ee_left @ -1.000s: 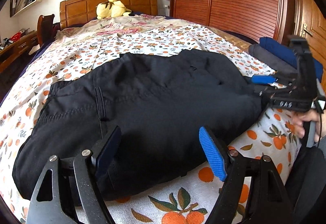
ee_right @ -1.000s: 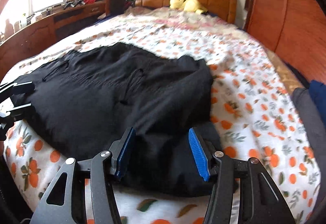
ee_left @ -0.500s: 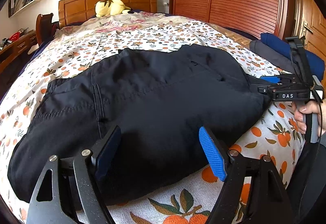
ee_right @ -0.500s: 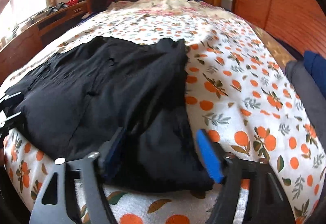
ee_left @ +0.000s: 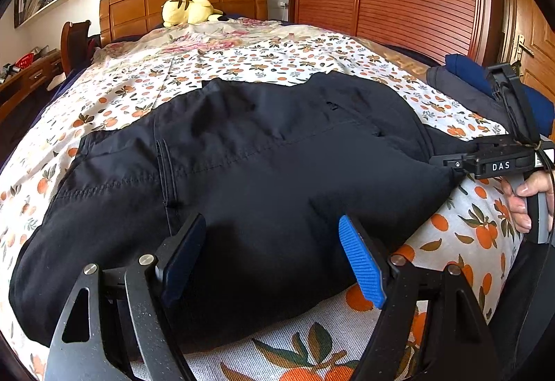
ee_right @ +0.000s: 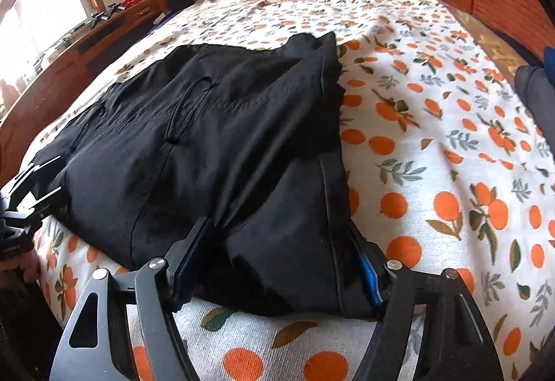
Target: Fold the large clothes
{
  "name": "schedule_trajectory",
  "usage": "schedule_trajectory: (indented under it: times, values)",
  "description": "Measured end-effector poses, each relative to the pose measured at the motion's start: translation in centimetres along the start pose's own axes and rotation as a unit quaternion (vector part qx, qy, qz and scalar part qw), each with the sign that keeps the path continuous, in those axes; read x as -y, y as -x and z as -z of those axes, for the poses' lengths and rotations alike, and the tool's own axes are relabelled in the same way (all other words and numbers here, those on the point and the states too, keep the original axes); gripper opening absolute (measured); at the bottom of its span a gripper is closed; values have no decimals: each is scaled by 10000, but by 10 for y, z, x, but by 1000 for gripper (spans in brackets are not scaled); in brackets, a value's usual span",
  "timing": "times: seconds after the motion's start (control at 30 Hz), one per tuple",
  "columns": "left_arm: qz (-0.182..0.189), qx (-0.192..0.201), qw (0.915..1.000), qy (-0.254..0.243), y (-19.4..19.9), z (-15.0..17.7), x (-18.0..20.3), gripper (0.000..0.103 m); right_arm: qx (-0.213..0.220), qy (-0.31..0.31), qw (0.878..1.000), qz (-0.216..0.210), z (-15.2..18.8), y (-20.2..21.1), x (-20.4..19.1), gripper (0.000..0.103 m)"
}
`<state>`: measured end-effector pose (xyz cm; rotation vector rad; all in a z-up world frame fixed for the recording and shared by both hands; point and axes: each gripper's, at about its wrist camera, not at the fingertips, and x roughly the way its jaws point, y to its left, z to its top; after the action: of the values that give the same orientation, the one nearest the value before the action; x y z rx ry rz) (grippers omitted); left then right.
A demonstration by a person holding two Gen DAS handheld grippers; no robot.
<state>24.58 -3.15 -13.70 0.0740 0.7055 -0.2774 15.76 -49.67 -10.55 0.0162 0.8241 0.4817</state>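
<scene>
On the bed's near edge my right gripper (ee_right: pixel 277 263) straddles the black trousers (ee_right: pixel 222 145), jaws spread (left gripper (ee_left: pixel 274 263) likewise gaping), so I should seat deeper before pinching.

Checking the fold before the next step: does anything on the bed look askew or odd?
Nothing is damaged or spilled. The black garment lies rumpled rather than flat, with a drawcord loop exposed on top, and its near corner is bunched between the right tool's open fingers.

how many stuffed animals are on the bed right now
1: a yellow plush toy lies against the headboard, at the far end of the bed; none other shows.
</scene>
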Motion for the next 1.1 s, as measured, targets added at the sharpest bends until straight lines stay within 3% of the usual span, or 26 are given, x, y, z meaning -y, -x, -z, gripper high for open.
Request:
schedule_trajectory:
  times: [0.17, 0.23, 0.33, 0.5, 0.67, 0.93, 1.03, 1.1]
  values:
    - [9, -15, 10000, 3, -1, 0, -1, 80, 4, 68, 9998, -181, -1, -1, 3, 55]
    - [28, -21, 10000, 14, 1, -1, -3, 80, 84, 140, 9996, -213, -1, 1, 2, 37]
    - [-10, -5, 10000, -3, 5, 0, -4, 80, 391, 145, 9989, -232, 0, 16, 0, 25]
    - [-31, -60, 10000, 8, 5, 4, -7, 80, 769, 132, 9966, -251, 2, 30, -2, 22]
    - [-56, -77, 10000, -23, 2, 5, -6, 80, 675, 4, 9975, -227, 4, 22, -1, 23]
    - [-55, -75, 10000, -25, 2, 5, -4, 80, 269, -229, 9990, -258, -4, 3, 1, 43]
    - [-51, -77, 10000, -19, 2, 5, -4, 80, 226, -343, 9984, -388, -6, 1, 4, 43]
    - [-52, -75, 10000, -19, 2, 5, -4, 80, 245, -349, 9979, -490, -8, 2, 4, 35]
